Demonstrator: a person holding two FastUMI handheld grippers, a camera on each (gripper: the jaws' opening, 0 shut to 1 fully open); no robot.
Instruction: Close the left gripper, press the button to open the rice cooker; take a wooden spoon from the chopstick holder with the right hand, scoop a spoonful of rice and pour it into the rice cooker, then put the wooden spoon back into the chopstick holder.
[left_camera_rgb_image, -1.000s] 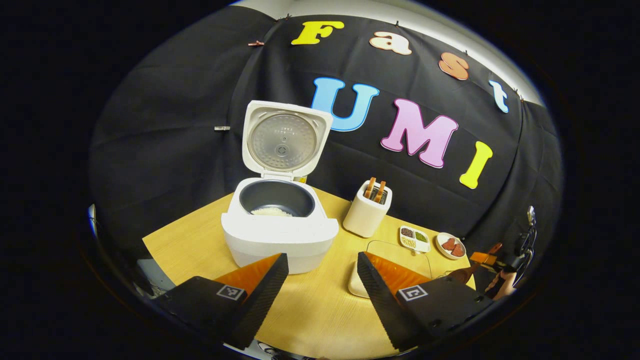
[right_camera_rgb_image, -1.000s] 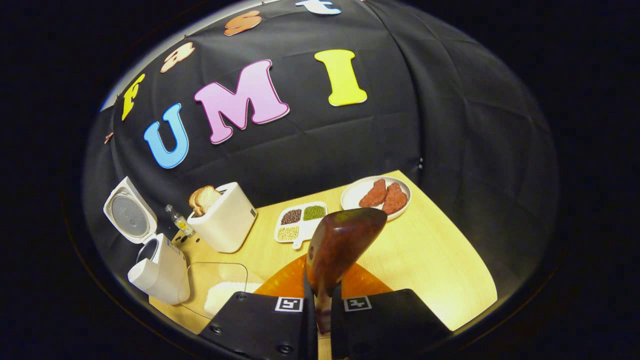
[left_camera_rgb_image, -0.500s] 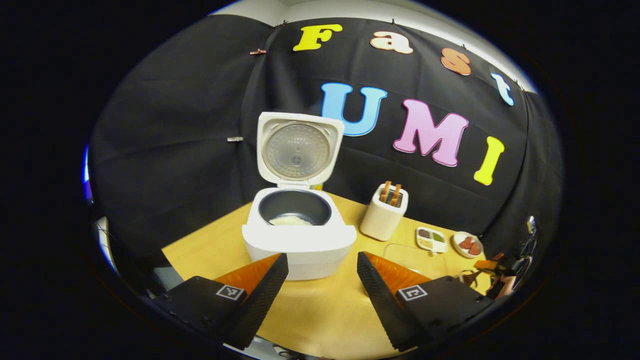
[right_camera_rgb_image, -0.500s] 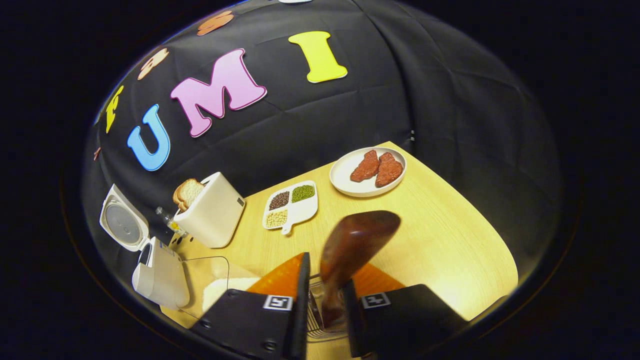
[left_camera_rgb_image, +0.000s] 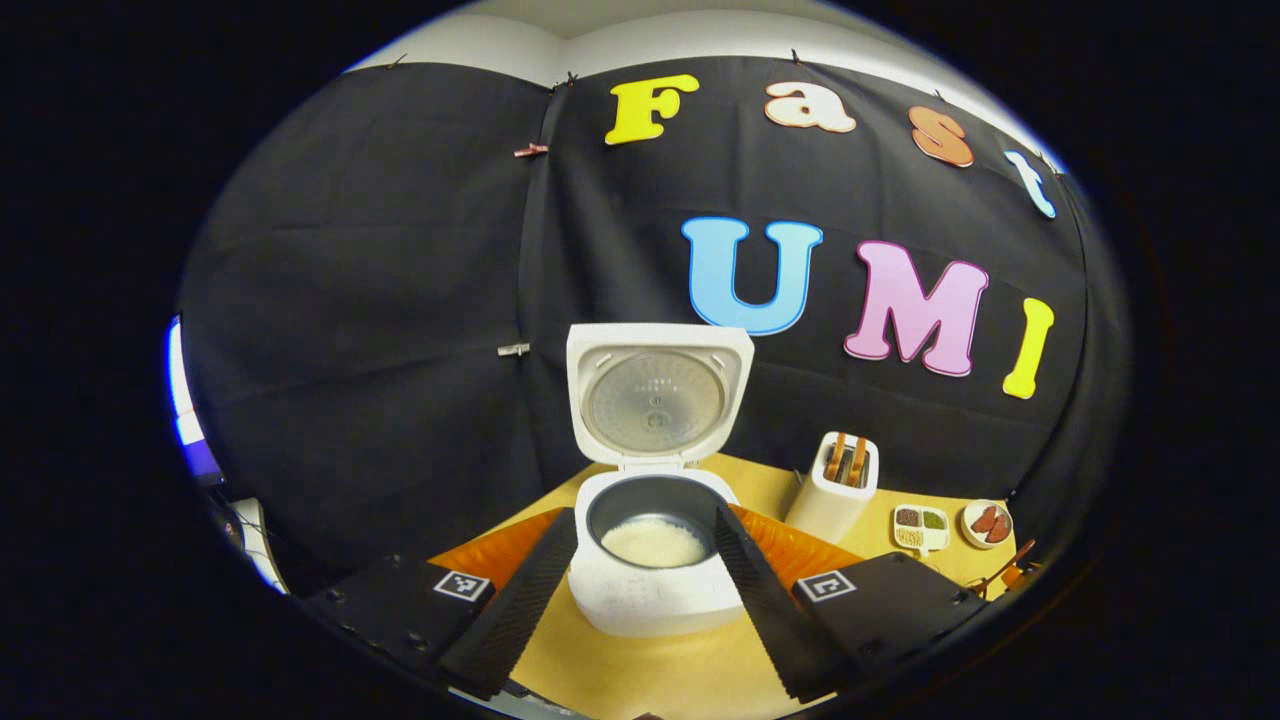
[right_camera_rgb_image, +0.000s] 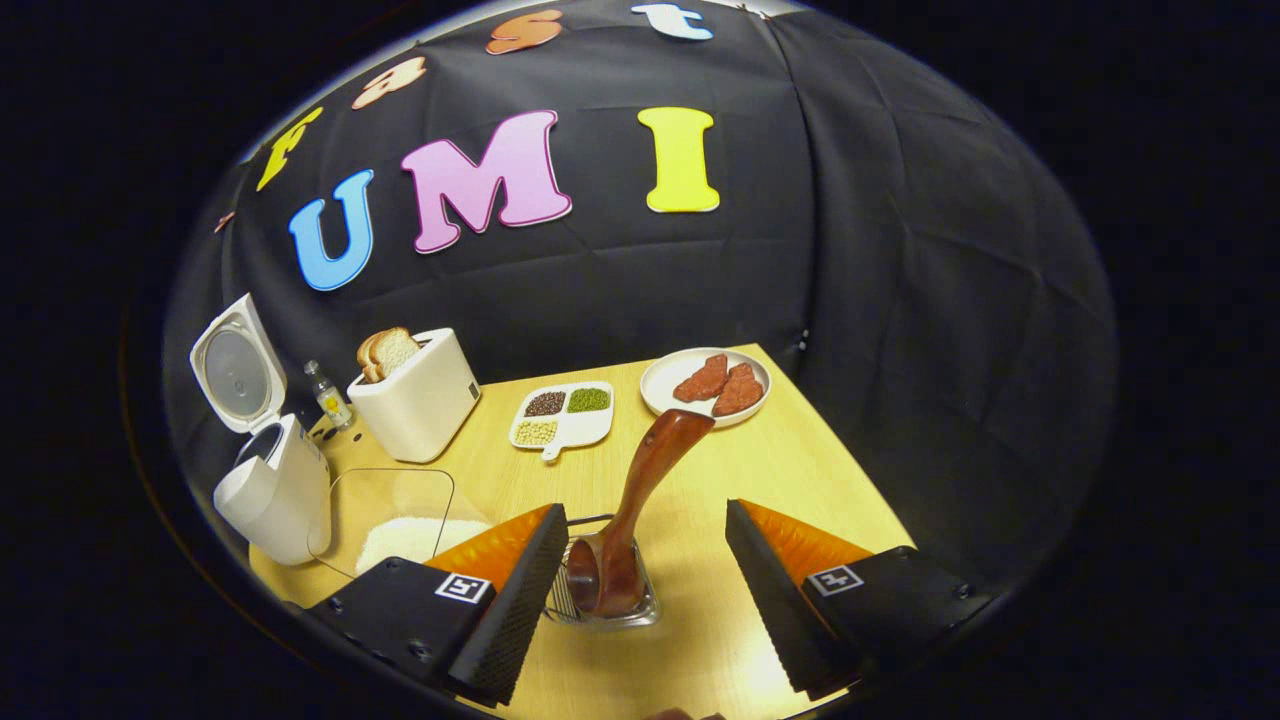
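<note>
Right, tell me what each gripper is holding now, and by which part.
Nothing. The right gripper is open, the wooden spoon standing free in the chopstick holder. The left gripper is open too.

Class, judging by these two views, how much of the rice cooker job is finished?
Apparently all of it. The rice cooker is open with rice inside. The wooden spoon stands in the chopstick holder; the right gripper is open around it. Nothing looks left.

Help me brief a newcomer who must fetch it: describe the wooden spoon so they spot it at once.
On the wooden table, look at the near edge, just ahead of the open right gripper. A small wire chopstick holder stands there, and the wooden spoon leans in it: the only dark, glossy brown utensil among pale dishes.
</note>
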